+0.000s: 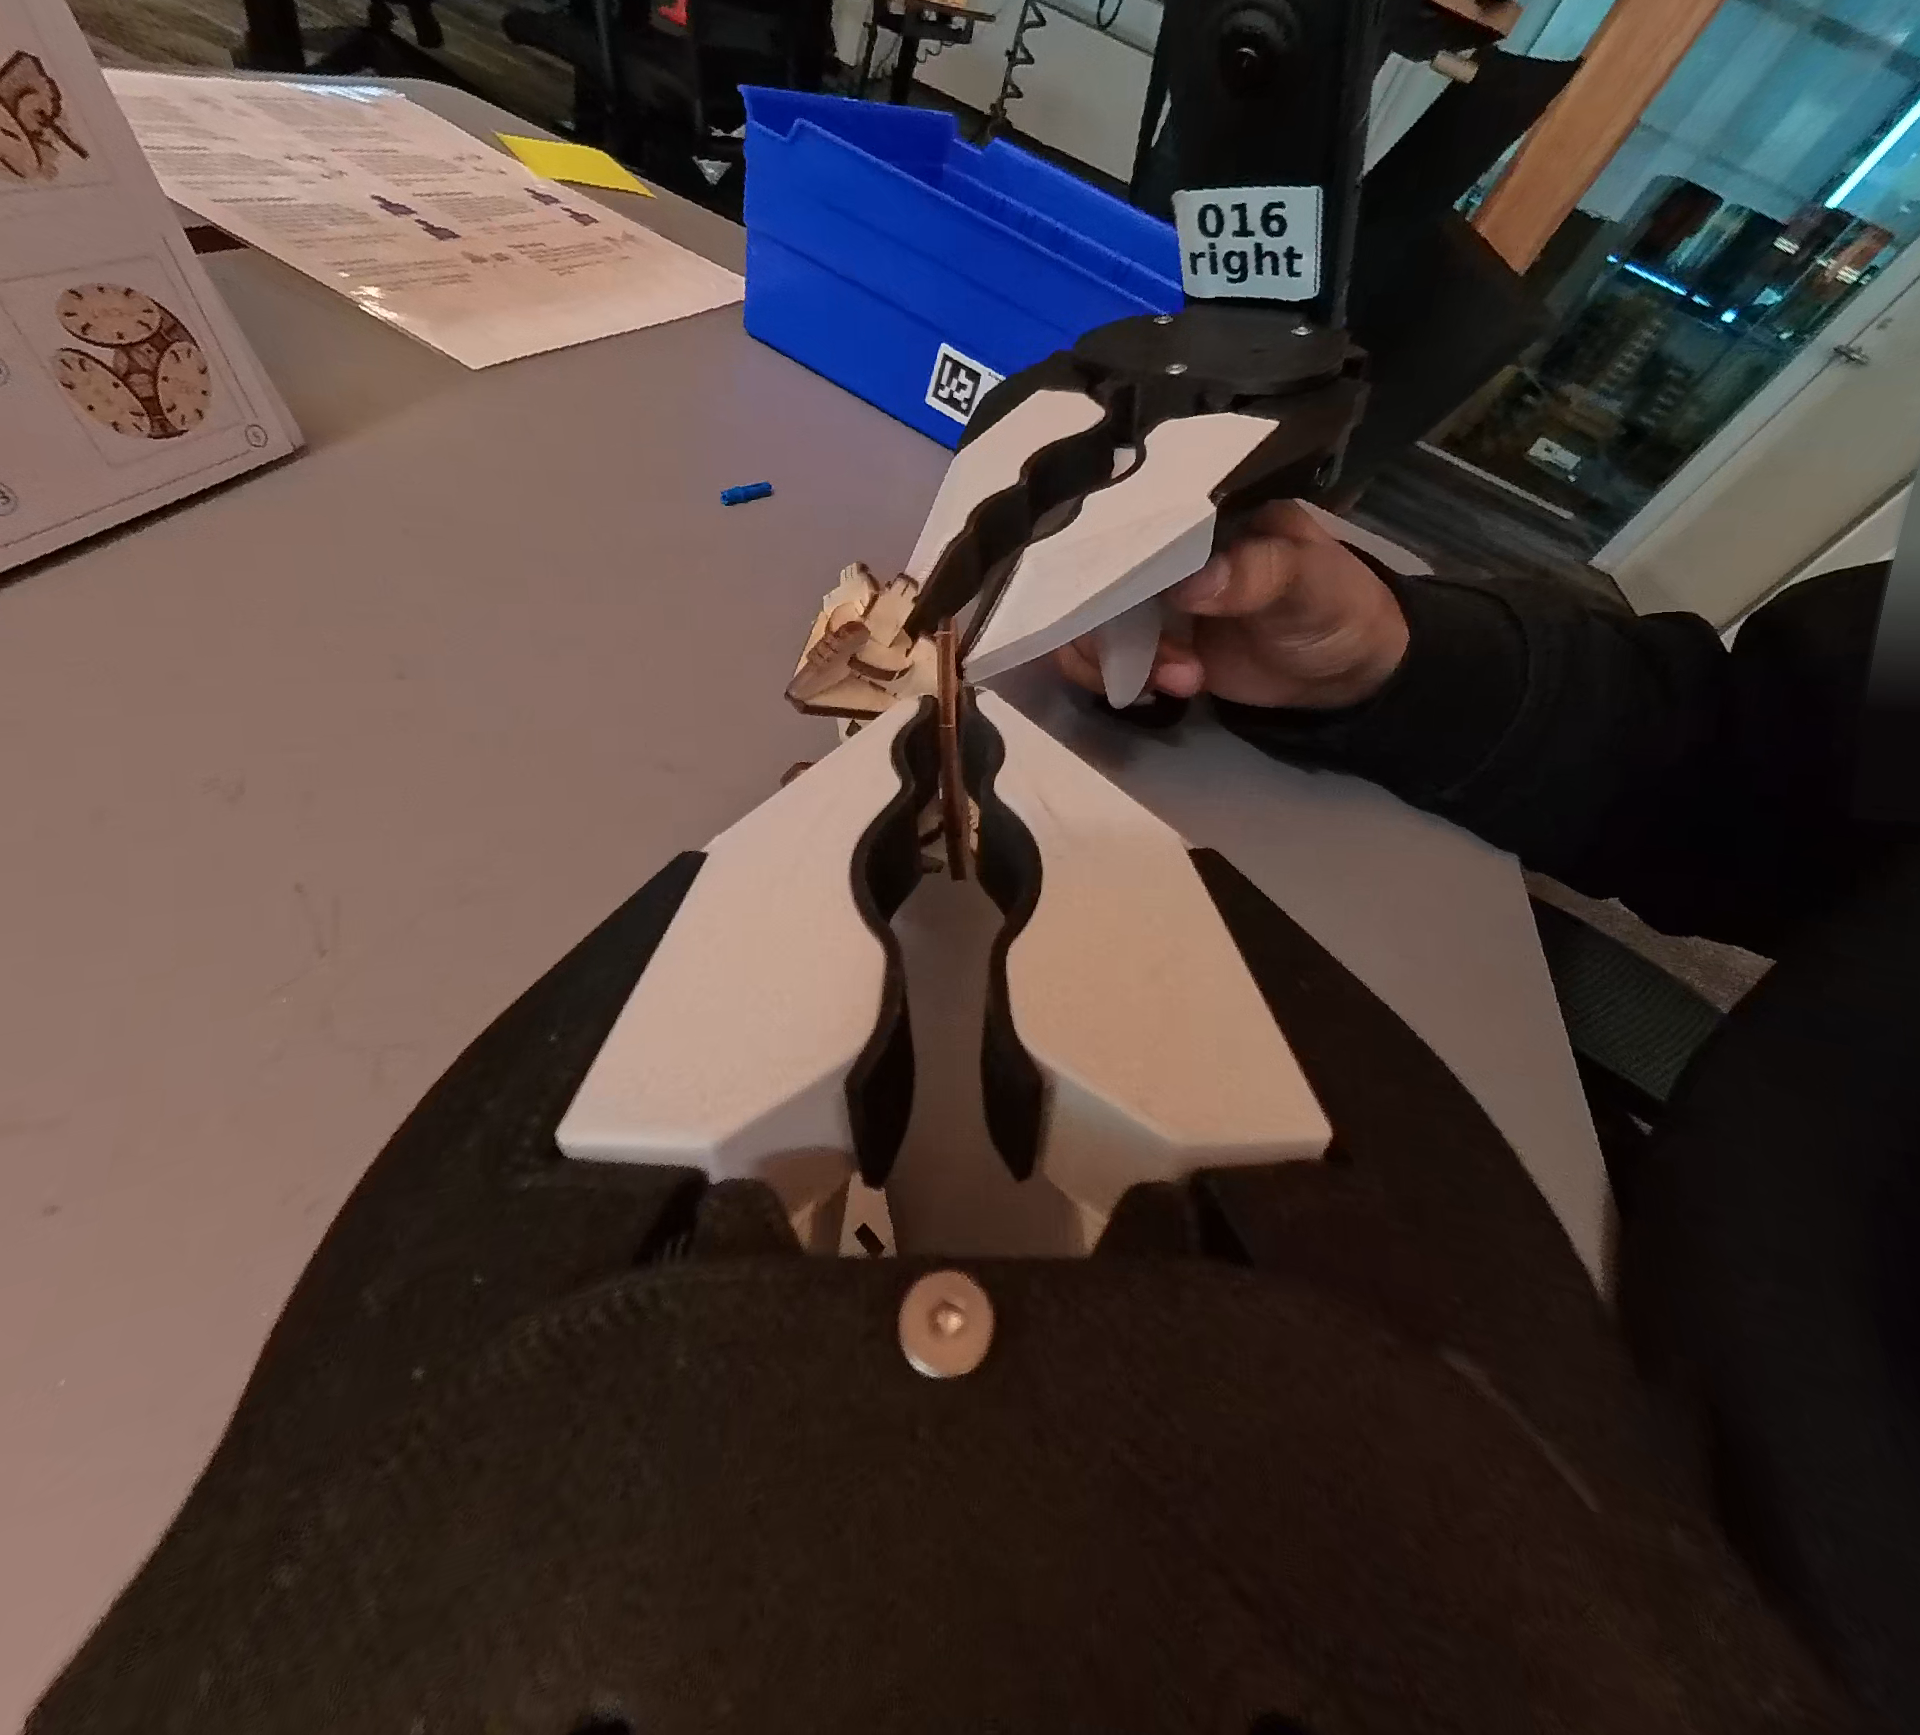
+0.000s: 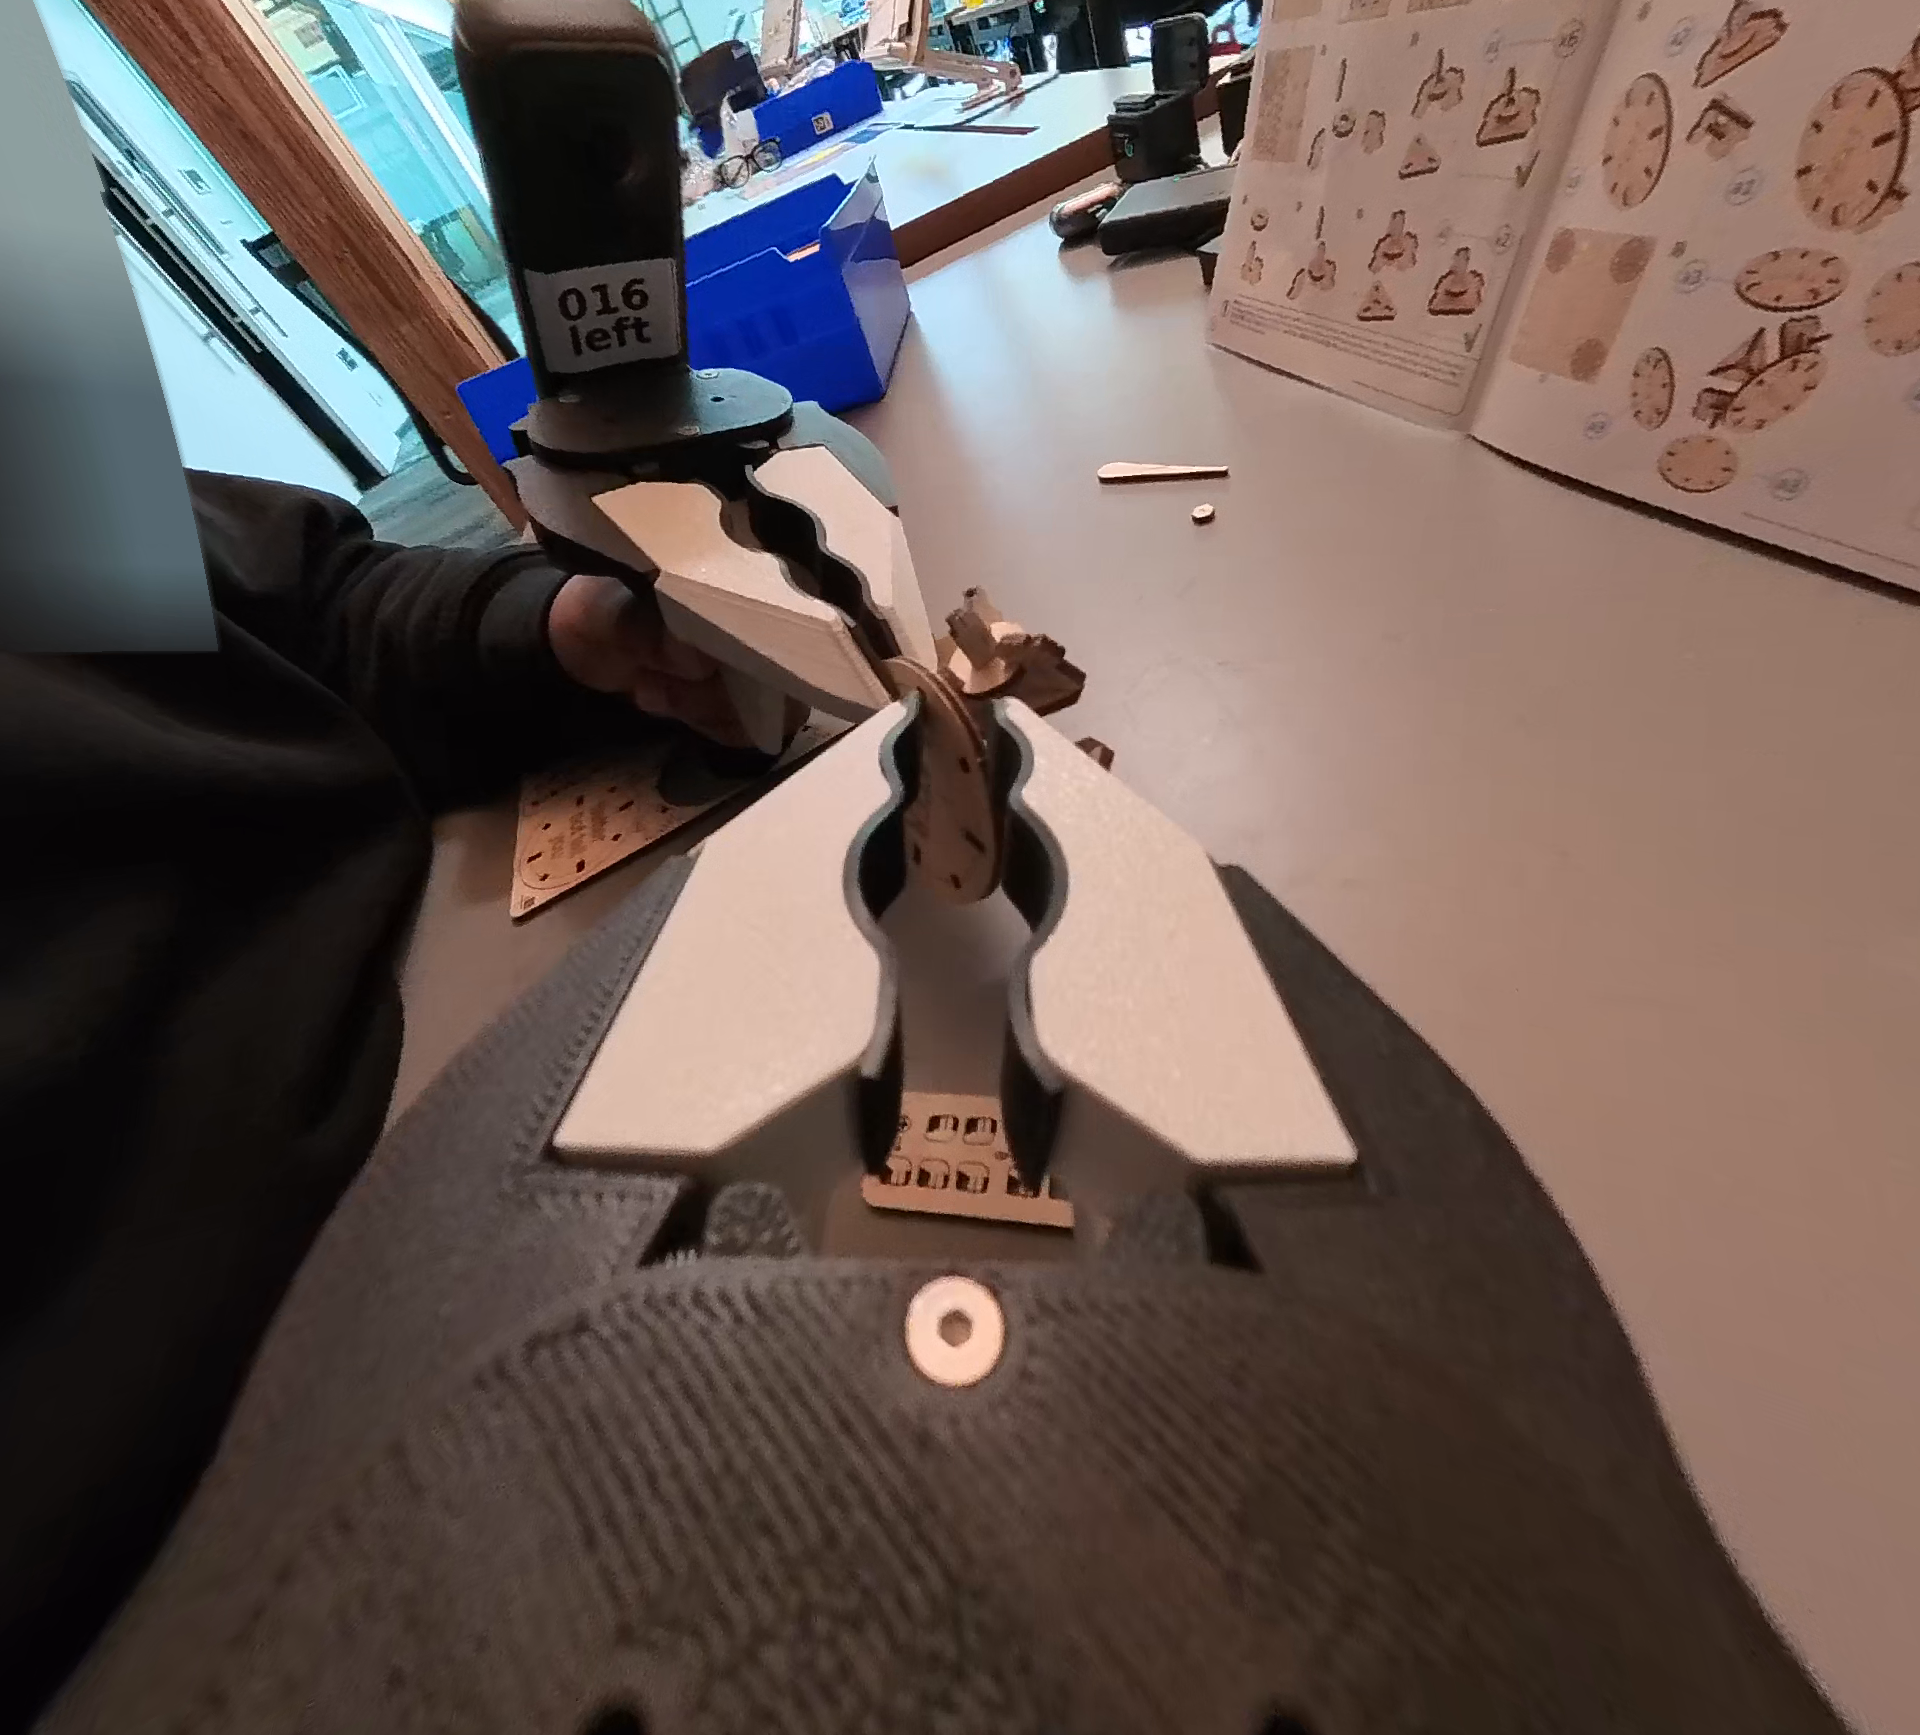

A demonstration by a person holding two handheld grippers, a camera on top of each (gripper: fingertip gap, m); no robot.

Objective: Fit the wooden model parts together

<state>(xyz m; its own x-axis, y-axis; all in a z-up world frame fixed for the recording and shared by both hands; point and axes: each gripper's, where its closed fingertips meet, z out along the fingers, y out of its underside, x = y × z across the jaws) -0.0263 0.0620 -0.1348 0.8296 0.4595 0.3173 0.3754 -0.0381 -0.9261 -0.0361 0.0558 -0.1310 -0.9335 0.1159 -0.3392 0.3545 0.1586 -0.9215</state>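
A thin round wooden disc with small slots stands edge-on between my two grippers above the grey table. My left gripper is shut on the disc's edge; in the right wrist view it comes in from the upper left. My right gripper is closed around the same disc, which lies tilted between its fingers. In the left wrist view it reaches down from the upper right. A pale wooden assembly with a short shaft sits against the disc's far face, just past the fingertips.
A blue bin stands behind the grippers. An open instruction booklet stands at the side, with a printed sheet and a yellow note. A blue peg, a wooden parts sheet and small wooden pieces lie on the table. Less than 4 cm separates the two grippers' tips.
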